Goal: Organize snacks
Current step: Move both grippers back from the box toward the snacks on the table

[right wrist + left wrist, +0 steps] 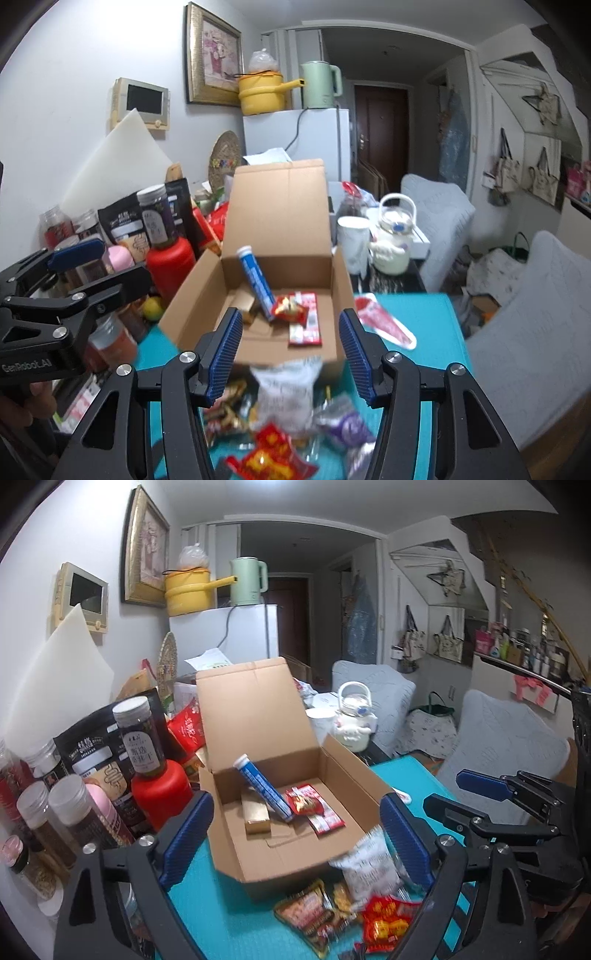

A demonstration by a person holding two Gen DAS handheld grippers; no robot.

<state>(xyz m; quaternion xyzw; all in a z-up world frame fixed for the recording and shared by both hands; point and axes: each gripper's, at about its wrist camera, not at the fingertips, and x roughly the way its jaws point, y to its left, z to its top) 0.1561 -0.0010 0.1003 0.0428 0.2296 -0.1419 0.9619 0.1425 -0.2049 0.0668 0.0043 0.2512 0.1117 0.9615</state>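
Observation:
An open cardboard box (258, 853) (195, 314) stands on the teal table (229, 923), lid flap upright. Inside lie a blue tube (264, 788) (256, 284) propped on a small gold box (256, 812), and red packets (314, 805) (303, 321). Loose snacks are piled in front: a white bag (369, 864) (284, 395), red packets (388, 923) (269, 450), a purple packet (343, 424). My left gripper (295, 834) (125, 260) is open over the box's near edge, holding nothing. My right gripper (291, 354) (441, 788) is open above the pile, pads clear of the white bag.
Jars, a red bottle (159, 790) and pouches crowd the table's left side. A red-and-white packet (384, 321) lies right of the box. A white mug (352, 240) and teapot (391, 236) stand behind it. Grey-covered chairs (524, 332) are at the right.

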